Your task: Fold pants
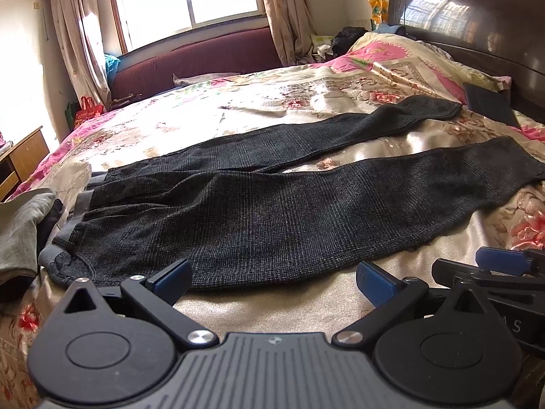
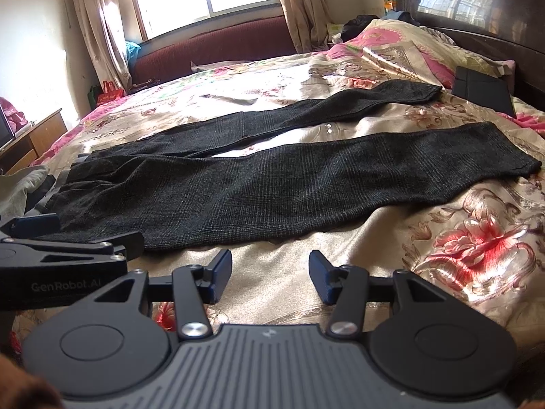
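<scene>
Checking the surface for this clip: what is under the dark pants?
The dark pants lie flat on a floral satin bedspread, which shows between the legs. Whatever is directly beneath the fabric is covered.

Dark grey checked pants [image 1: 272,204], floral cream-and-pink bedspread [image 1: 272,95], maroon sofa [image 1: 197,61]
</scene>
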`<move>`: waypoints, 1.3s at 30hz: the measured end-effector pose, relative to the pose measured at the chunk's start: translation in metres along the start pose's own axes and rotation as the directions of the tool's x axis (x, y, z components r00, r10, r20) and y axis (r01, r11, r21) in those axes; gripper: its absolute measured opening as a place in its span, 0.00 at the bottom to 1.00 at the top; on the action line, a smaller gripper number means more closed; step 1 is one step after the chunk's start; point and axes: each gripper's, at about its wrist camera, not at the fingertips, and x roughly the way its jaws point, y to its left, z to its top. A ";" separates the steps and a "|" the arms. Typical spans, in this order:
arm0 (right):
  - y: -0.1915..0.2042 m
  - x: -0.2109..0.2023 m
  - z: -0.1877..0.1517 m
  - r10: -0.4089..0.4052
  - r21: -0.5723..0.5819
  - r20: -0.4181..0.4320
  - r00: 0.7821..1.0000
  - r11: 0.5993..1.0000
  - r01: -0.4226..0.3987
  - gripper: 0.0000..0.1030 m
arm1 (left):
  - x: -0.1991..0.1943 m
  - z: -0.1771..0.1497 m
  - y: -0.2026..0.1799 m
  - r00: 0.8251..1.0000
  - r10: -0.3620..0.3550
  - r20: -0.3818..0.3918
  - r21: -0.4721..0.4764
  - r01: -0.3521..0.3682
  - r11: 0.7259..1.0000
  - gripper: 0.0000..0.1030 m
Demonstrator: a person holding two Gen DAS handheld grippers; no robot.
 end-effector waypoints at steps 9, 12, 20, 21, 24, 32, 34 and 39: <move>-0.014 -0.014 0.006 0.035 0.053 0.053 0.998 0.998 -0.038 0.50 | -0.011 0.007 -0.014 0.999 0.028 0.025 0.044 -0.029 0.999 1.00; -0.015 -0.019 0.007 0.039 0.064 0.072 0.997 0.997 -0.043 0.50 | -0.014 0.009 -0.018 0.999 0.032 0.032 0.063 -0.034 0.997 1.00; -0.018 -0.022 0.008 0.049 0.087 0.084 0.995 0.995 -0.057 0.50 | -0.021 0.013 -0.023 0.998 0.040 0.050 0.084 -0.045 0.995 1.00; -0.018 -0.021 0.008 0.051 0.088 0.083 0.995 0.994 -0.058 0.50 | -0.020 0.014 -0.023 0.998 0.041 0.049 0.086 -0.046 0.995 1.00; -0.016 -0.021 0.008 0.046 0.075 0.081 0.996 0.996 -0.052 0.50 | -0.019 0.012 -0.023 0.998 0.041 0.054 0.088 -0.045 0.995 1.00; -0.017 -0.017 0.007 0.055 0.079 0.067 0.996 0.995 -0.060 0.50 | -0.013 0.007 -0.023 0.999 0.039 0.036 0.092 -0.042 0.995 1.00; -0.017 -0.017 0.007 0.053 0.078 0.066 0.996 0.995 -0.059 0.50 | -0.013 0.006 -0.022 0.999 0.035 0.033 0.090 -0.038 0.995 1.00; -0.018 -0.014 0.007 0.064 0.076 0.063 0.996 0.995 -0.069 0.50 | -0.011 0.006 -0.023 0.999 0.039 0.031 0.093 -0.042 0.995 1.00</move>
